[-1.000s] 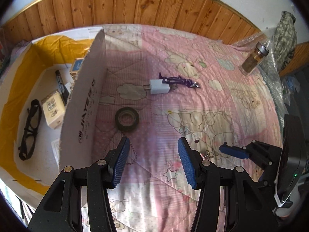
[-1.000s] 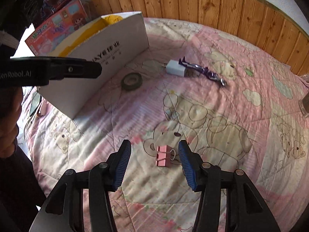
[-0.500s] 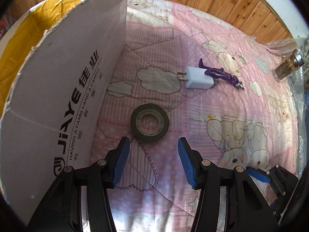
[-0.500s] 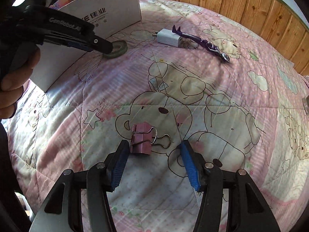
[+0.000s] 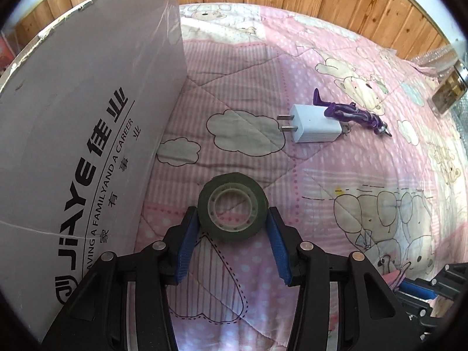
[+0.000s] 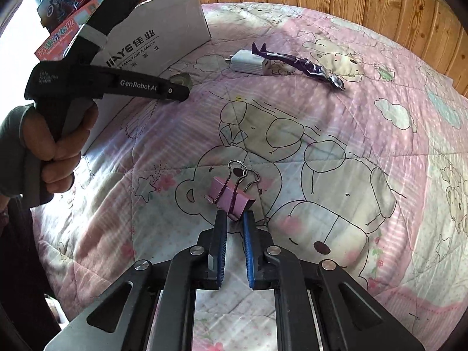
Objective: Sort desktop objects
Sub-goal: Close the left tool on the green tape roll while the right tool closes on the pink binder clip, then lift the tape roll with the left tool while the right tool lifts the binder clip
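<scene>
Left wrist view: the left gripper [image 5: 232, 222] pointed steeply down at a pink quilt [image 5: 321, 193], its jaws closing around a dark roll of tape [image 5: 232, 206] that lay flat between the blue pads [image 5: 187, 242]; both pads stood at the roll's sides, the right one apparently touching, though firm pressure could not be confirmed. A white cardboard box [image 5: 82, 134] printed with black lettering stood just to the left of the roll. Farther off lay a white plug adapter [image 5: 314, 127], with a purple figurine [image 5: 354, 115] touching its far end, and a glass jar [image 5: 449, 93] at the right edge. Right wrist view: the right gripper [image 6: 234, 219] was narrowed tightly on the near edge of a pink binder clip [image 6: 231, 194], whose wire handles pointed away from the camera and which rested on the quilt's bear print. At left, a hand [image 6: 61, 146] grasped the other gripper's handle beside the box.
</scene>
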A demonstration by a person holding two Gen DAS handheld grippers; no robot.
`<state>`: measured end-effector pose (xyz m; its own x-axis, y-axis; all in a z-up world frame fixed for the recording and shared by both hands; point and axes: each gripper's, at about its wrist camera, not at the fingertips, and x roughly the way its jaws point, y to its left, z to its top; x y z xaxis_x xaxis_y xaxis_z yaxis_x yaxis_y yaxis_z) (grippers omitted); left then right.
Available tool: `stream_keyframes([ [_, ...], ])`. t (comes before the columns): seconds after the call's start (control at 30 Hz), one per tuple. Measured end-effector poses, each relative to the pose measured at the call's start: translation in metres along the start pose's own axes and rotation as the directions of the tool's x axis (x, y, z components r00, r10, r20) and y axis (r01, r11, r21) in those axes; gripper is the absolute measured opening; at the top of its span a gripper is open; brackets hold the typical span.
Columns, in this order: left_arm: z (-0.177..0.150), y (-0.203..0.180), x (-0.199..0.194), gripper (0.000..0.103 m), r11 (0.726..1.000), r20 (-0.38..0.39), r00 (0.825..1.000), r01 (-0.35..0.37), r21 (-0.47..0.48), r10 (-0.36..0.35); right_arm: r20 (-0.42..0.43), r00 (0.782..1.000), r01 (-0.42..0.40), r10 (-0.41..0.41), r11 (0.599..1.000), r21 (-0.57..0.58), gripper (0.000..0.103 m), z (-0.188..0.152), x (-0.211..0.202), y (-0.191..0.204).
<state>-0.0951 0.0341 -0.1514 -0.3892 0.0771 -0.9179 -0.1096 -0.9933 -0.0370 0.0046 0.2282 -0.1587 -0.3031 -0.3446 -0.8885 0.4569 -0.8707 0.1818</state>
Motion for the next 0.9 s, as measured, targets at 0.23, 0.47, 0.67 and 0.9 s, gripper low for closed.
stream_keyframes([
  [0.23,0.002,-0.009,-0.022,0.048,1.000,0.052,0.998,0.024,0.010,-0.024,0.027,0.997,-0.074,0.073,0.996,0.038,0.011,0.006,-0.013,0.000],
  [0.47,0.003,-0.015,-0.043,0.048,0.998,0.089,0.994,0.065,0.015,-0.066,0.038,0.996,-0.083,0.081,0.996,0.032,0.011,0.010,-0.019,0.005],
  [0.67,0.008,-0.022,-0.059,0.048,0.996,0.109,0.990,0.093,0.018,-0.094,0.053,0.996,-0.076,0.075,0.997,0.016,0.010,0.013,-0.026,0.014],
  [0.9,0.016,-0.029,-0.067,0.048,0.993,0.129,0.984,0.119,0.016,-0.120,0.046,0.997,-0.057,0.057,0.998,-0.001,0.002,0.014,-0.024,0.023],
])
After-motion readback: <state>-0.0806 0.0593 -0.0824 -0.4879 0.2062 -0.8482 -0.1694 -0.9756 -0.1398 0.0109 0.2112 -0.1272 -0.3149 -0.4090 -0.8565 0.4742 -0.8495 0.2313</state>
